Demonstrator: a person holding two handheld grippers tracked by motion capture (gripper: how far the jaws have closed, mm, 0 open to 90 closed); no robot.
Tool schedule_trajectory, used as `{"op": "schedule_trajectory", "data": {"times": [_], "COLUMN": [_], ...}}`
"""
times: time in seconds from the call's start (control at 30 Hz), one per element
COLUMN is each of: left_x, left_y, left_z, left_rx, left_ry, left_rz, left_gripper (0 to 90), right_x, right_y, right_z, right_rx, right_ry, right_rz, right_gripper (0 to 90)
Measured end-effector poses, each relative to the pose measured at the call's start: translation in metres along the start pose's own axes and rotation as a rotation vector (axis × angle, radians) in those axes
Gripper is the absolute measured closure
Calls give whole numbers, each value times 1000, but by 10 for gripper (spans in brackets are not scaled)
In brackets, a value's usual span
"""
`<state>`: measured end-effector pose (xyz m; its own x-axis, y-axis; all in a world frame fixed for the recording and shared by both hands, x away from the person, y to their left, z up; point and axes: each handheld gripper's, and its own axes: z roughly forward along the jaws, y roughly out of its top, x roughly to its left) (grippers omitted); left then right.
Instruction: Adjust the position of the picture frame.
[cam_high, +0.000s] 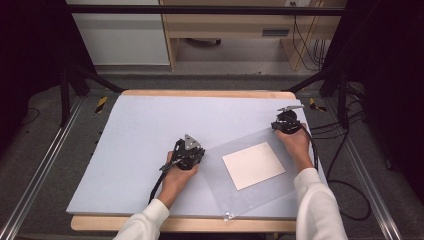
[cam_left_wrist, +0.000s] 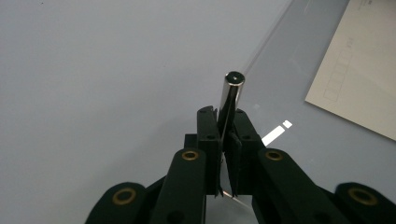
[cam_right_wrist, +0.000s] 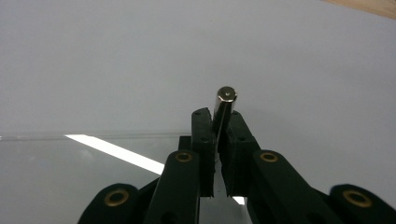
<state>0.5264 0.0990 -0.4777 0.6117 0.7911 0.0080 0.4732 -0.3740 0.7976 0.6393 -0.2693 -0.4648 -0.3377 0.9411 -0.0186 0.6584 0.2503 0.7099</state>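
Firstly, high view: left gripper (cam_high: 189, 150) rests on the pale blue-grey foam table mat (cam_high: 135, 145), just beside the near-left edge of the clear rectangular plastic sheet (cam_high: 260, 165); right gripper (cam_high: 286, 121) sits at the sheet's far right corner.
White paper card: rectangular card (cam_high: 254, 165) lies under or within the clear sheet, between the two grippers.
Left gripper view: jaws clenched on a polished cylindrical metal pin (cam_left_wrist: 231, 95), which projects ahead of the jaw tips.
Sheet position, left: sheet edge runs just right of the jaws; card lies well right and ahead.
Right gripper view: jaws clenched on a second short polished metal pin (cam_right_wrist: 224, 103), projecting beyond the tips.
Sheet position, right: sheet edge (cam_right_wrist: 93, 136) crosses left of and beneath the jaws.
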Motion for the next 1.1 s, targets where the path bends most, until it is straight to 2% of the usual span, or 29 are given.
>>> {"op": "schedule_trajectory", "data": {"times": [0.1, 0.17, 0.37, 0.43, 0.53, 0.7, 0.77, 0.8, 0.97, 1.1], "left_x": [0, 0, 1, 2, 3, 6, 9, 11, 8, 8], "left_y": [0, 0, 0, 1, 1, 2, 2, 3, 13, 15], "left_z": [0, 0, 0, 0, 0, 0, -1, -2, -13, -17], "left_rx": [-1, -8, -1, -2, 1, 5, 3, 9, 16, 22], "left_ry": [-1, -2, -8, -15, -20, -49, -78, -85, -84, -89], "left_rz": [-11, -36, -45, -58, -61, -80, -101, -101, -49, -36], "left_gripper": [841, 838, 833, 829, 829, 827, 823, 821, 820, 816], "right_x": [0, 0, 0, 1, 2, 4, 5, 6, 7, 8], "right_y": [0, 0, 1, 1, 2, 5, 8, 9, 16, 19], "right_z": [1, 1, 3, 3, 3, 1, -1, -2, -14, -20], "right_rx": [-6, -7, -9, -10, -5, 16, 32, 32, 43, 52], "right_ry": [1, -1, 2, 5, -13, -25, -29, -28, -26, -25], "right_rz": [3, -3, -2, 22, 1, 1, -9, -6, -7, -9], "right_gripper": [847, 845, 837, 836, 848, 851, 851, 851, 852, 852]}}
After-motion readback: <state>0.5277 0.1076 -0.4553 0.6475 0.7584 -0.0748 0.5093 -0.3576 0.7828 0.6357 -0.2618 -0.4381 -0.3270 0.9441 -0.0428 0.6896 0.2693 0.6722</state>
